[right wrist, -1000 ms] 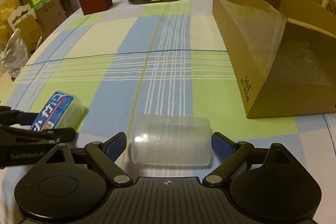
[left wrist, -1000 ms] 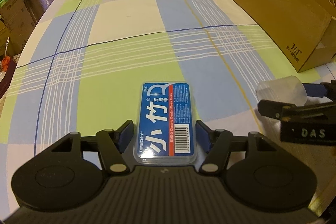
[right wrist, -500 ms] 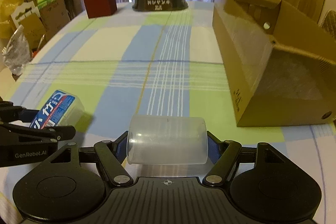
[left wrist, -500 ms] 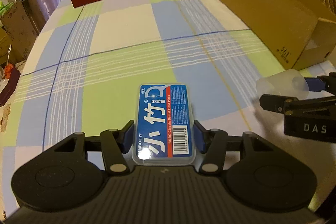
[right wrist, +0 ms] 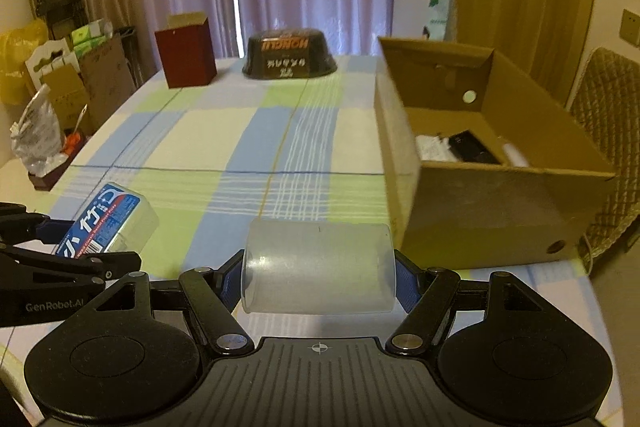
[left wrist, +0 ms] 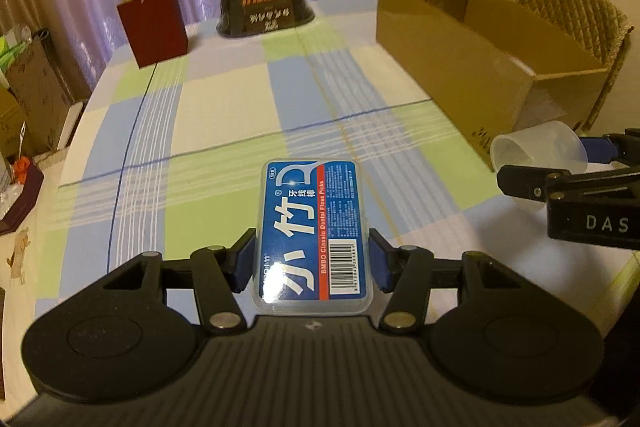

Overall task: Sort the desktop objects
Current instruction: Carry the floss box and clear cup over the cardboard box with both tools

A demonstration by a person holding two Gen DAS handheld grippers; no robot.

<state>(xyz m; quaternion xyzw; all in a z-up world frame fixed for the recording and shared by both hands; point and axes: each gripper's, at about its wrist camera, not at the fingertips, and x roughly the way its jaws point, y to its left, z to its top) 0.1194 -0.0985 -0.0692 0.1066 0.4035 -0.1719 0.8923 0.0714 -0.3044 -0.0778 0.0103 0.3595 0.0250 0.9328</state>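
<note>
Both grippers loaded and off the table (left wrist: 224, 115). Left gripper (left wrist: 312, 265) clenched on the floss box (left wrist: 312, 227), pads on its long sides near the back end, label up, so most of it sticks out forward. Right gripper (right wrist: 319, 277) clenched on the clear cup (right wrist: 318, 267), held sideways, pads on rim and base. Cup sits just short of the carton (right wrist: 492, 215)'s near wall; carton already holds a few items, so it's likely the drop target. Cup probably goes in first. Squeeze looks light, thin plastic would buckle otherwise.
</note>
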